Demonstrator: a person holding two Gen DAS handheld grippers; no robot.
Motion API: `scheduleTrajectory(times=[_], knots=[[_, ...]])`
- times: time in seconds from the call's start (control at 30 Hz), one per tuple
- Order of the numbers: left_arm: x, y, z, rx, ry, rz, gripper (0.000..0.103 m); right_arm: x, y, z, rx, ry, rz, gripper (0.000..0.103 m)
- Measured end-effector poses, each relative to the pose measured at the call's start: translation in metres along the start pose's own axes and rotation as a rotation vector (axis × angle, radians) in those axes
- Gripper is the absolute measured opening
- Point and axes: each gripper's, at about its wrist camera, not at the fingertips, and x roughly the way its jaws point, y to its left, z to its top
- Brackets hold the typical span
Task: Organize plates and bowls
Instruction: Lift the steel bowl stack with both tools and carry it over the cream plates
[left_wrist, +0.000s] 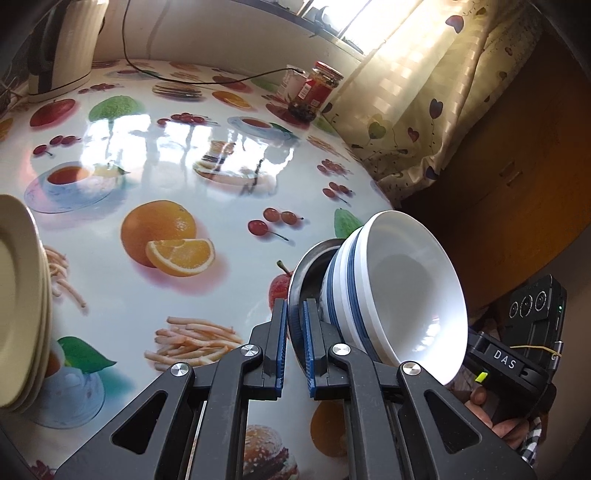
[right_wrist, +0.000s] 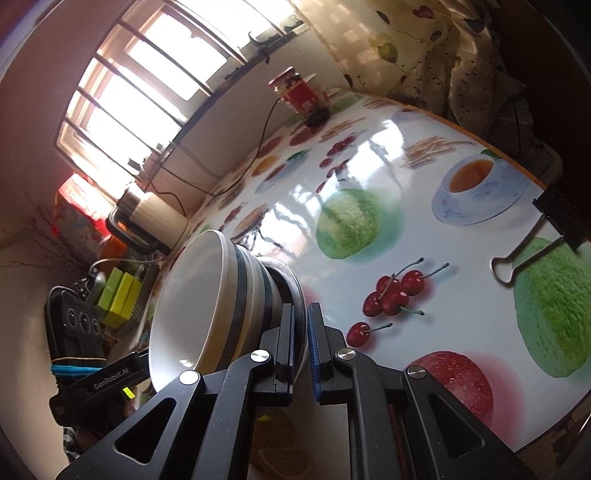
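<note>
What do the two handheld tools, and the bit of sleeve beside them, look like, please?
Both tools, left and right, have black linkage arms, silver pivot screws and ribbed blue pads. Their black handles read "DAS" and "GenRobot.AI", with small yellow-green lights. The sleeve is black-and-white checked.

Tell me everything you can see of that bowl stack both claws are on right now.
The bowl stack is white ceramic-looking bowls with dark blue bands outside, nested inside a shallow metal dish. It is tipped steeply on its side, with the glossy inside of the inner white bowl facing away from the table. The left claw and right claw each pinch the metal dish's rim from opposite sides. How many bowls are nested is unclear. It hangs above the fruit-print tablecloth.
</note>
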Motion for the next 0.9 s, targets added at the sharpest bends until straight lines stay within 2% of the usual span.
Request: scheduleTrajectory(times=[0.9], knots=[[-0.060,0.036,0.001,-0.072,-0.106,0.071,0.007,0.027,0.066,-0.002,-0.097,0.049,0.067,0.009]])
